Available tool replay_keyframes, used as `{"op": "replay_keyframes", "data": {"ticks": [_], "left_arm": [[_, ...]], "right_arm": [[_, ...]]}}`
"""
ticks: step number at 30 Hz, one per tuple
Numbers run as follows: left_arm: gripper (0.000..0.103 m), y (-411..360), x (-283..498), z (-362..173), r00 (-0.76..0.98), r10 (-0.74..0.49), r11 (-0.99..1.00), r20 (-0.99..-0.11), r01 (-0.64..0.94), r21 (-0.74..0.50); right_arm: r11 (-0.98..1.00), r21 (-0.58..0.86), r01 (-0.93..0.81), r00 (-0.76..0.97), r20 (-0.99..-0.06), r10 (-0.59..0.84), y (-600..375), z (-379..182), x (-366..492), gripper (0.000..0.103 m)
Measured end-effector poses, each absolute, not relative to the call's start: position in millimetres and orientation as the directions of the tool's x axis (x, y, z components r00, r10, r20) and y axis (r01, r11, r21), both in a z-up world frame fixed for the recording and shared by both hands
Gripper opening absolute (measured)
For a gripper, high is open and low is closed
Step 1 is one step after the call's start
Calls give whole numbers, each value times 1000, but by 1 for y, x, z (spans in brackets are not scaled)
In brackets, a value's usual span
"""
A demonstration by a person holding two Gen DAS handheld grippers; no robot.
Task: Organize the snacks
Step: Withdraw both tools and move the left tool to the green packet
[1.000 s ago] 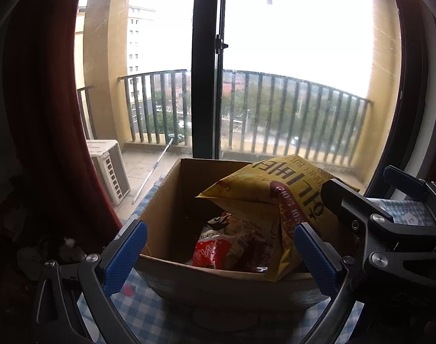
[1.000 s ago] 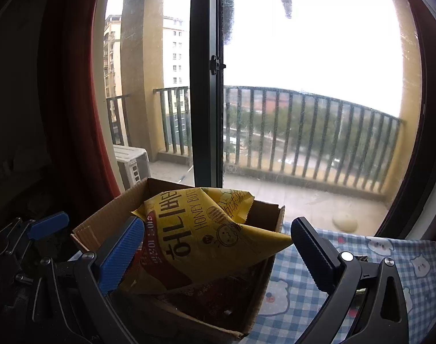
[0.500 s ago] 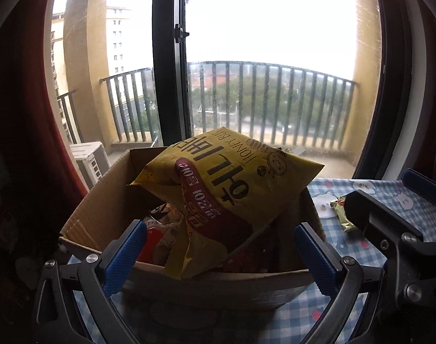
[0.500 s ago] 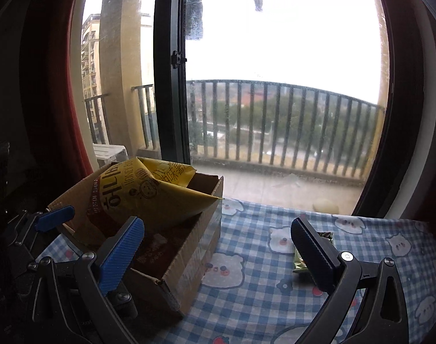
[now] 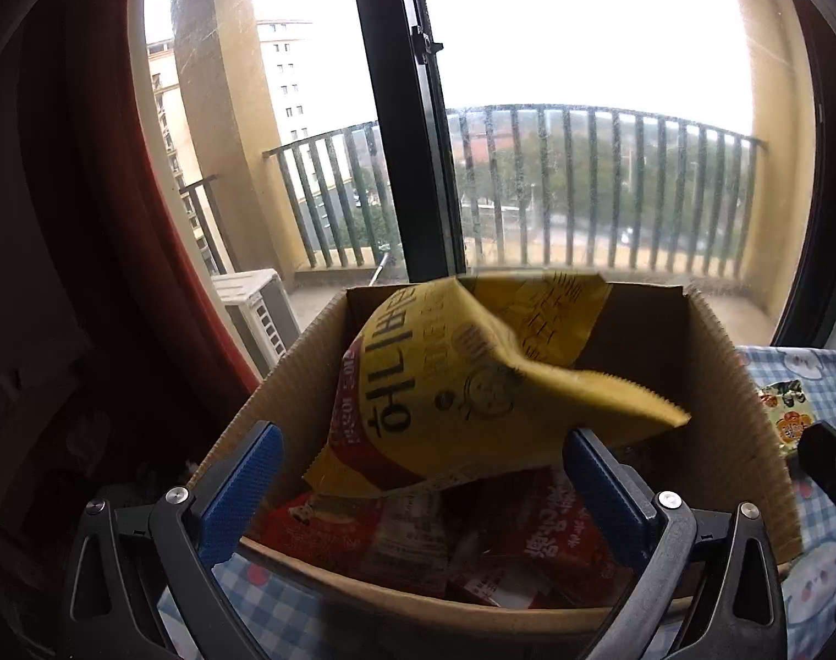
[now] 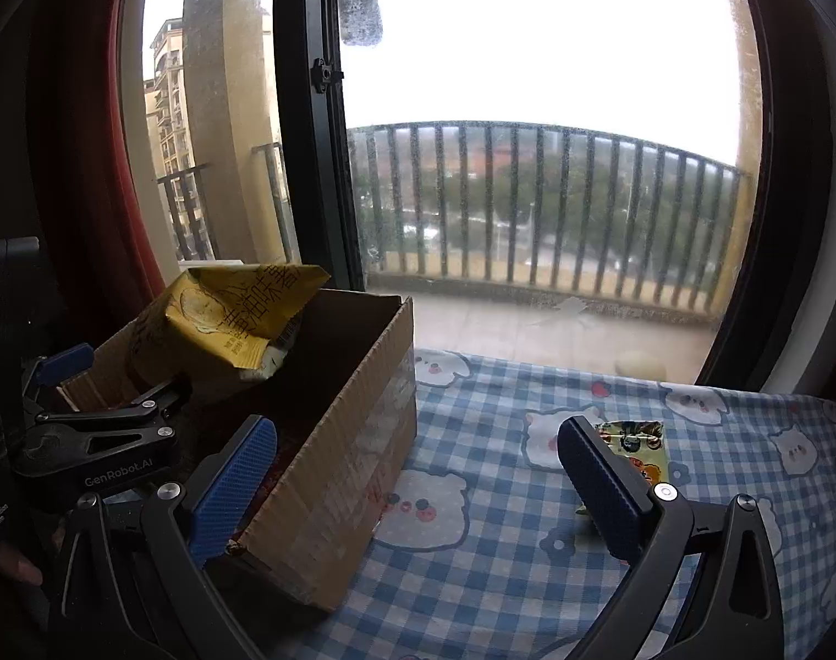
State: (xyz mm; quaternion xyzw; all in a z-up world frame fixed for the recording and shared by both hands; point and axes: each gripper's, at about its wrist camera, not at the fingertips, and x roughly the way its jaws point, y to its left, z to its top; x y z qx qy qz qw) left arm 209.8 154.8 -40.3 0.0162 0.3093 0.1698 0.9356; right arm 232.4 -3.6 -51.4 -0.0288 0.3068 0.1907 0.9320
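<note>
The right gripper is hanging wide open and gripping nothing, its blue pads straddling the box corner and bare tablecloth. At 2 o'clock from its centre, just beyond the right pad, a small packet is lying flat on the cloth, apart from the box.

The left gripper is likewise standing wide open and empty, its pads flanking the near wall of the box. At 12 o'clock from it, a yellow bag is resting tilted on top of red packs inside the box, one corner jutting toward 3 o'clock.

Judged step: the bag is already sitting in the box, and the packet is remaining outside. The next move probably calls for the right gripper to advance toward 2 o'clock, tip down, and close across the thin packet without pinching the cloth. The foil may slide, so a low, square approach is advisable.
</note>
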Motion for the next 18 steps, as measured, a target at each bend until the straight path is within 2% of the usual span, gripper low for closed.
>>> {"op": "replay_keyframes", "data": {"ticks": [6,18], "left_arm": [[102,109,193,-25,800,246,968,-547,-226,106],[102,9,210,-20,802,121,992,-585,-121,40]], "right_arm": [[927,79,-366,754,-559,345,-26,-42,226,103],[966,73,-248,802,-544,247,-130,-33,228,103]]}}
